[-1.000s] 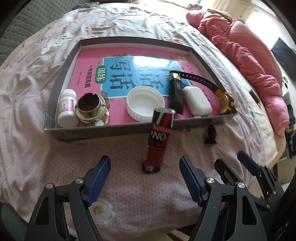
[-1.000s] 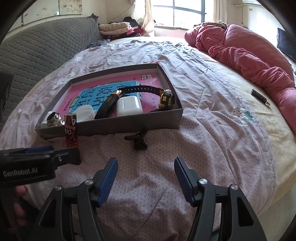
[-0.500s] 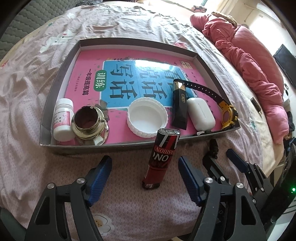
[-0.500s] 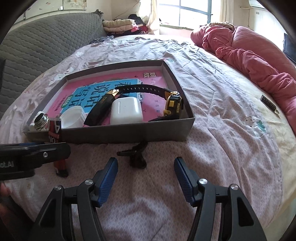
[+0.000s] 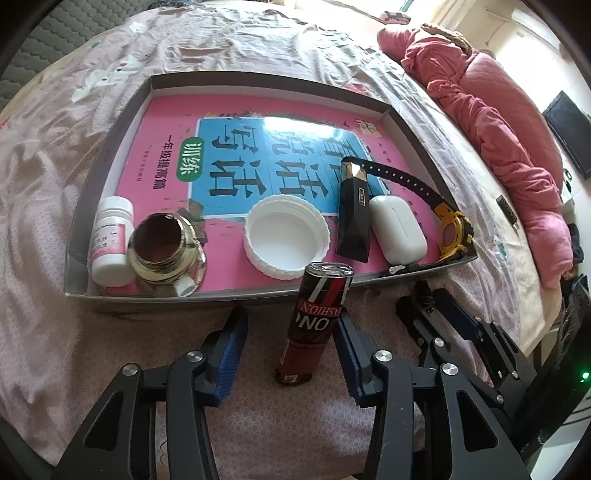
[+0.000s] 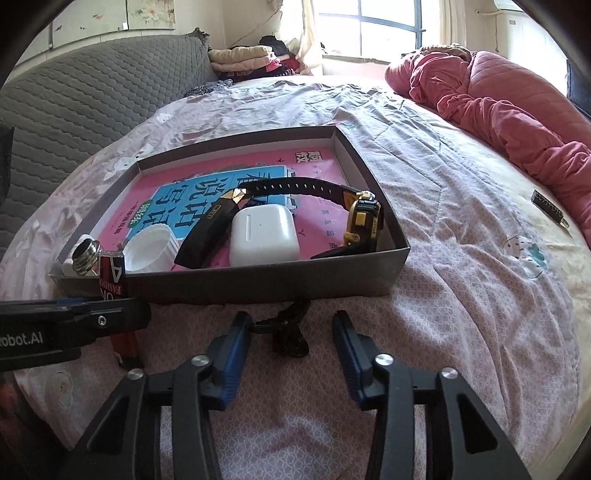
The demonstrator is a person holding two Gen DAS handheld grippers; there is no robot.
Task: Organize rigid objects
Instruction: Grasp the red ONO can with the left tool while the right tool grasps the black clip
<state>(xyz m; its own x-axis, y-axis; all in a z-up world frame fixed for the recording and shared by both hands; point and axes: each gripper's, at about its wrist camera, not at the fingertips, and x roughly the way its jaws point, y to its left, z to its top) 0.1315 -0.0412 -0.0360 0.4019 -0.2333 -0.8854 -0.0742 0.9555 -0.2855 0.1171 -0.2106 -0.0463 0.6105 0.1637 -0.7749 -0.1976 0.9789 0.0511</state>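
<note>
The left wrist view looks down into the grey tray (image 5: 110,158), which sits on the bed (image 5: 55,110) and is lined with a pink book cover (image 5: 258,155). Along its near edge stand a white pill bottle (image 5: 110,240), a gold metal cap (image 5: 162,247) and a white lid (image 5: 286,236); toward the right corner lie a black case (image 5: 354,218), a white earbud case (image 5: 399,229) and a yellow watch (image 5: 454,232). Only this view shows the left gripper (image 5: 290,347), jaws released on either side of the upright red lighter (image 5: 317,325), which stands on the bedsheet just outside the tray's near edge. The right jaw pad seems to touch it; the left pad stands apart.

The right wrist view shows the right gripper (image 6: 291,343), jaws spread and holding nothing, either side of a small black clip (image 6: 288,328) on the bedsheet below the tray's near wall. It also shows the room: a grey quilted headboard (image 6: 92,92), folded clothes (image 6: 243,59) under a window (image 6: 369,26), a pink quilt (image 6: 498,103) along the bed's right edge, and a small dark tag (image 6: 550,208) near it.
</note>
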